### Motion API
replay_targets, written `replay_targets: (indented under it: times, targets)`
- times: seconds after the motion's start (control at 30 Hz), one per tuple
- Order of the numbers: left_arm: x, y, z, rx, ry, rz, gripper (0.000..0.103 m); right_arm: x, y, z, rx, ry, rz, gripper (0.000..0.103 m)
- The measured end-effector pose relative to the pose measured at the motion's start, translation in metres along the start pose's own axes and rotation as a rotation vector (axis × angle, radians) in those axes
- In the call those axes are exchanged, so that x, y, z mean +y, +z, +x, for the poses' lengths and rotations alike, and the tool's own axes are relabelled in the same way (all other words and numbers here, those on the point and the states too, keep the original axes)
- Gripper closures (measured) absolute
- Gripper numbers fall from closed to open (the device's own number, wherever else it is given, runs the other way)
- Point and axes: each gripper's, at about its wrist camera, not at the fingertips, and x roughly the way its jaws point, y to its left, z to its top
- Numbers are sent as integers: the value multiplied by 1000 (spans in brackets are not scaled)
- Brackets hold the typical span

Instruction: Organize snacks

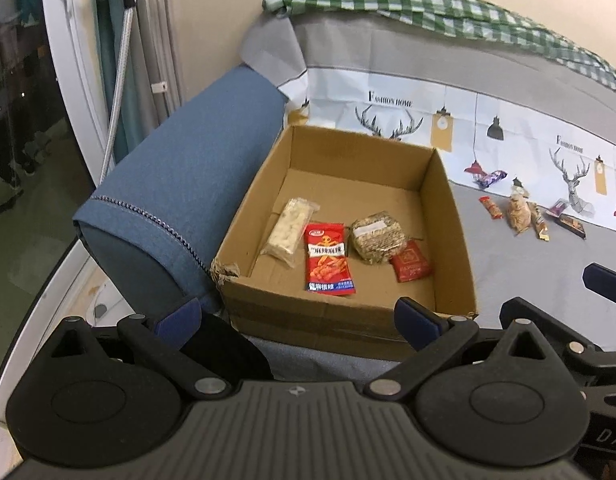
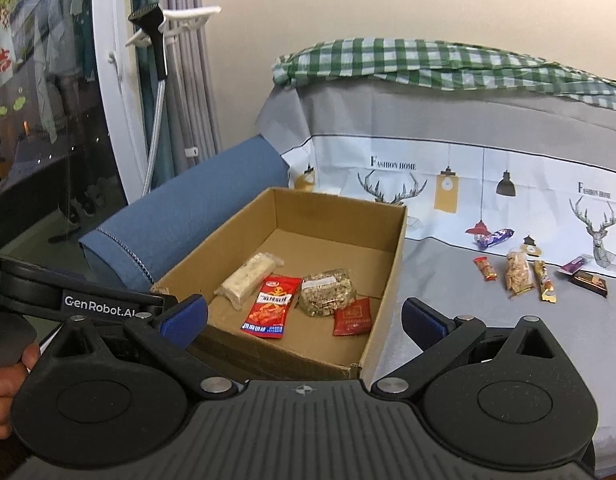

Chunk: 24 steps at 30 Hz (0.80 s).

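Left gripper [image 1: 297, 320] gapes empty before one cardboard box [image 1: 348, 312] holding four snacks [image 1: 328, 256]: a pale bar, a red packet, a grainy block, a small red square. Six more packets [image 1: 520, 214] lie loose on the grey sofa cover [image 1: 528, 272], beside a blue armrest [image 1: 179, 200].

Right gripper [image 2: 303, 318], likewise wide apart and empty, faces the same box [image 2: 384, 312] and four snacks [image 2: 303, 292]; checked cloth [image 2: 428, 60] drapes the backrest.

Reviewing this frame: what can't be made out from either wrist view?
- Loose snacks on the sofa cover: too small to read, both views.
- Cardboard box front wall: its base is hidden by the left tongs body.
- Right tongs: hand cut off by the frame edge.
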Motion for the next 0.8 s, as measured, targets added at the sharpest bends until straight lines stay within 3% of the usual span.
replay_targets:
  times: [0.8]
  targets:
    - [0, -4, -9, -18, -4, 7, 0, 5, -4, -10, -23, 6, -6, 1]
